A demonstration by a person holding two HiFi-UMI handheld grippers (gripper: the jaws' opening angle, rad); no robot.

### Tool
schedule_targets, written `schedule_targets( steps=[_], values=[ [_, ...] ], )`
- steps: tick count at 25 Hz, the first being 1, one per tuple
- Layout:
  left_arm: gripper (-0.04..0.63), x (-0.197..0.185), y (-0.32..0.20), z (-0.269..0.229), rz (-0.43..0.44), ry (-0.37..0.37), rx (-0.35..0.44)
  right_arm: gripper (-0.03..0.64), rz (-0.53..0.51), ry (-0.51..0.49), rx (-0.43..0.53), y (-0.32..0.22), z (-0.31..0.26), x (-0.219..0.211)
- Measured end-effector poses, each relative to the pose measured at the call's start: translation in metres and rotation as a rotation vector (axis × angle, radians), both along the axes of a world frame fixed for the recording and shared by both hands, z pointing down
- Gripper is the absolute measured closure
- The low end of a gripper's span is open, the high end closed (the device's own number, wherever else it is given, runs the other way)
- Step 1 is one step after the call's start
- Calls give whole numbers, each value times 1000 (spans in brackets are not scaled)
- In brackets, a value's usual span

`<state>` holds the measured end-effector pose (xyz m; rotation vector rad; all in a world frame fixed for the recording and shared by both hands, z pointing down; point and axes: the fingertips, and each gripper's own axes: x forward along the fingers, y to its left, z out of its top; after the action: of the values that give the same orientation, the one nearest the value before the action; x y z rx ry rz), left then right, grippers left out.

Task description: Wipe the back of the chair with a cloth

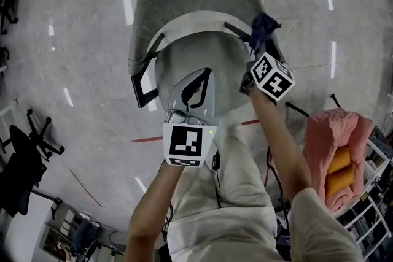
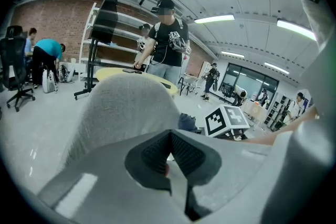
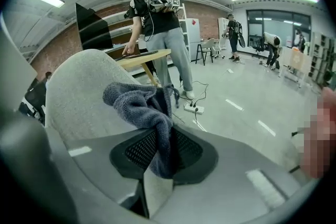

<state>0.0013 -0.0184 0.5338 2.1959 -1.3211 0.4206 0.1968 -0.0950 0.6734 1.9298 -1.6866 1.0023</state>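
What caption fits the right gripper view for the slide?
Right gripper shut on a blue-grey cloth, with the grey chair back behind it.

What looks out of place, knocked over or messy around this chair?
Nothing is damaged or spilled. The chair stands upright, and the cloth sits bunched in the shut right gripper. The only loose thing is a power strip with its cables lying on the open floor beyond the chair.
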Motion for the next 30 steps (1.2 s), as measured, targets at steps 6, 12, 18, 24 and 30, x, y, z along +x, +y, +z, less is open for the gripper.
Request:
schedule_targets(
  steps=[6, 12, 18, 24, 30],
  values=[
    [595, 6, 12, -1, 36, 10, 3, 514, 39, 25, -14, 20, -2, 13],
    [595, 1, 23, -5, 51, 16, 4, 514, -42, 37, 5, 36, -15, 0],
    [595, -17, 23, -6, 28, 18, 6, 517, -269, 43, 111, 34, -47, -55],
    [595, -40, 28, -1, -18, 11, 0, 517, -570, -52, 182, 40, -60, -129],
    [595, -67, 36, 4, -68, 2, -9, 517, -785, -84, 212, 48, -68, -183]
  ],
)
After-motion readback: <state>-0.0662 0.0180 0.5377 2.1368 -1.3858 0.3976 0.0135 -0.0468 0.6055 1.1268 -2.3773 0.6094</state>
